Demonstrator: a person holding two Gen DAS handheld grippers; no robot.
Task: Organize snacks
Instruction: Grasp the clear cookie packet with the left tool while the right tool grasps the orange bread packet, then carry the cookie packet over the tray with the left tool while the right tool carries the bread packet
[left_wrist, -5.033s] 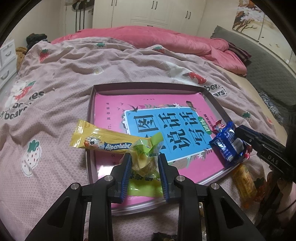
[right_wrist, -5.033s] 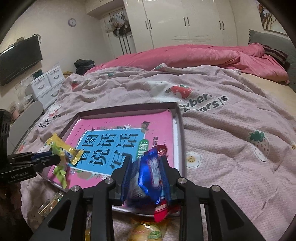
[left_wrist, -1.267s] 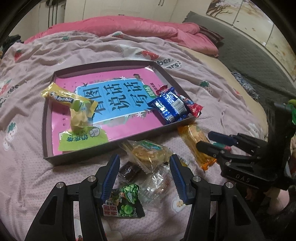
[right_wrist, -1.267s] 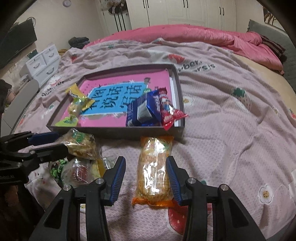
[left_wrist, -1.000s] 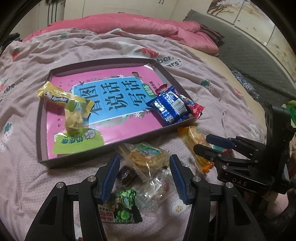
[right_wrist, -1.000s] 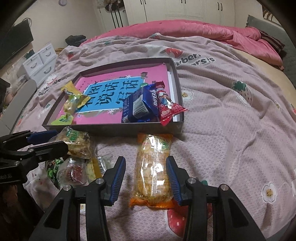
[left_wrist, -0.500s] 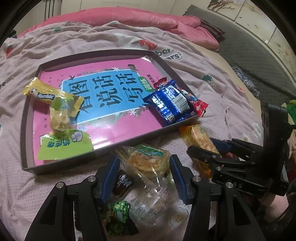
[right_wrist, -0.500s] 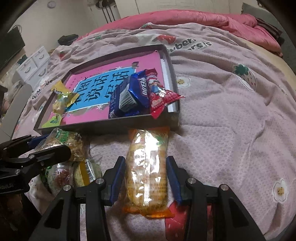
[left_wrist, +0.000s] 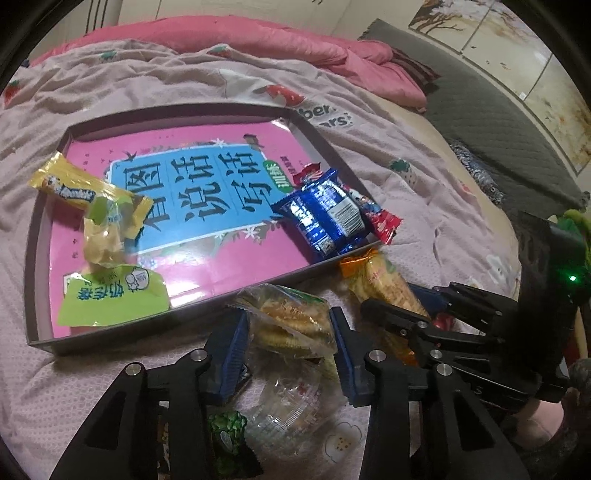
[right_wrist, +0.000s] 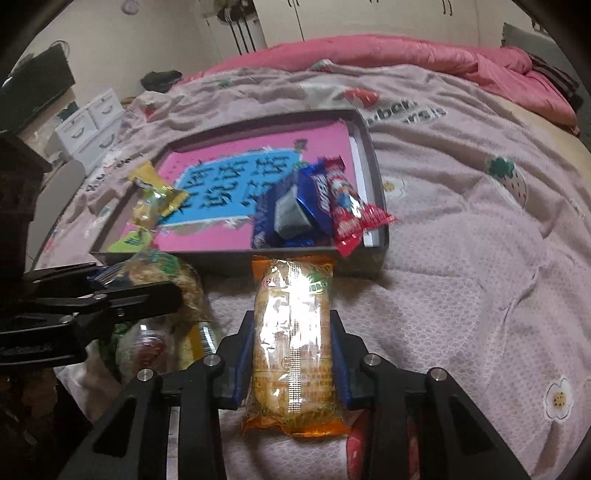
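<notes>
on the bedspread just before the tray (left_wrist: 325, 264), both grippers have just been closing: left gripper (left_wrist: 288, 345) pinches the round cracker pack (left_wrist: 291, 325), right gripper (right_wrist: 291, 354) clamps the long biscuit pack (right_wrist: 293, 332), likely ready for lifting into the tray

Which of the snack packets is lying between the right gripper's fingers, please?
The long orange-ended cracker packet, lying just outside the tray; the right gripper has just been closing around it.

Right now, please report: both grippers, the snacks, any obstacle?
Left gripper just closed on the cracker bag. Right gripper just closed on the long biscuit pack. Tray wall right ahead of both.
</notes>
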